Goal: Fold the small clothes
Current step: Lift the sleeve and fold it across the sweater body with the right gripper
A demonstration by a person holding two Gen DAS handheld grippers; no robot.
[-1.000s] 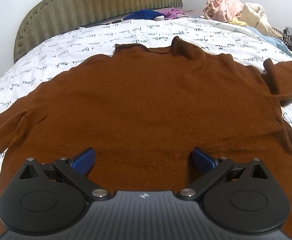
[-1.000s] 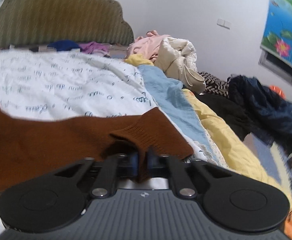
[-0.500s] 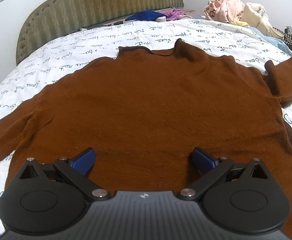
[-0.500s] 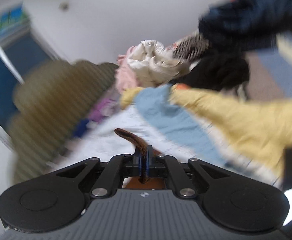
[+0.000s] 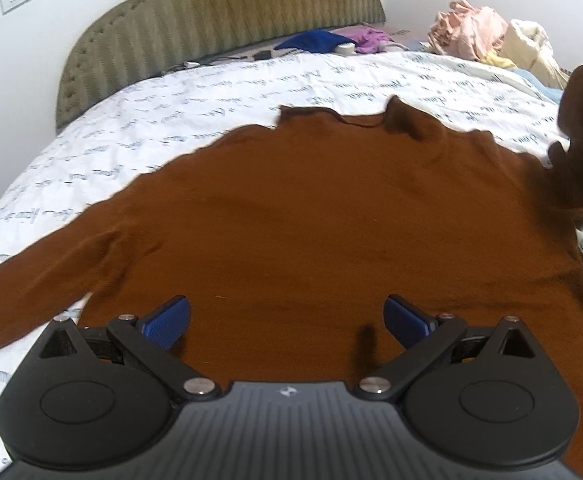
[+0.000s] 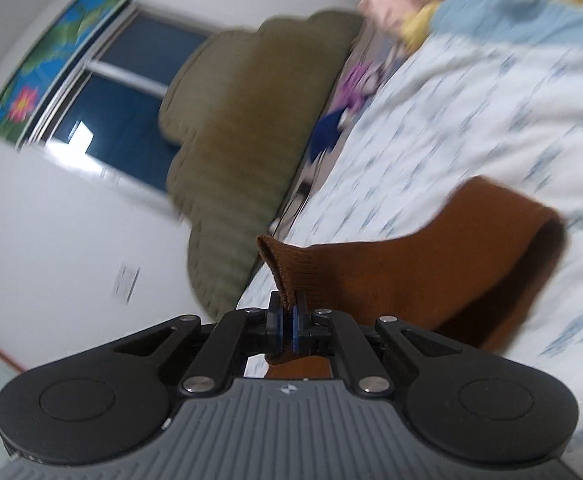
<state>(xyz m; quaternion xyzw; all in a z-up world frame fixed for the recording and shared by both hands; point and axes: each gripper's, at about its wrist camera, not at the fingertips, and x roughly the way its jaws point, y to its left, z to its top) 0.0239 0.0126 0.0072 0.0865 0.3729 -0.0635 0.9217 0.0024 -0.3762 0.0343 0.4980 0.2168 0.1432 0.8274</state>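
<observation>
Lying flat on the bed (image 5: 219, 92), the brown sweater (image 5: 311, 216) spreads below the left tongs (image 5: 287, 318), which gape wide and empty. The right tongs (image 6: 287, 326) pinch its sleeve cuff (image 6: 291, 268), lifted and, through the blur, seemingly swung sideways.

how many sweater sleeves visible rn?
2. One sleeve lies flat on the bedsheet at left; the other sleeve is lifted, pinched in the right gripper.
</observation>
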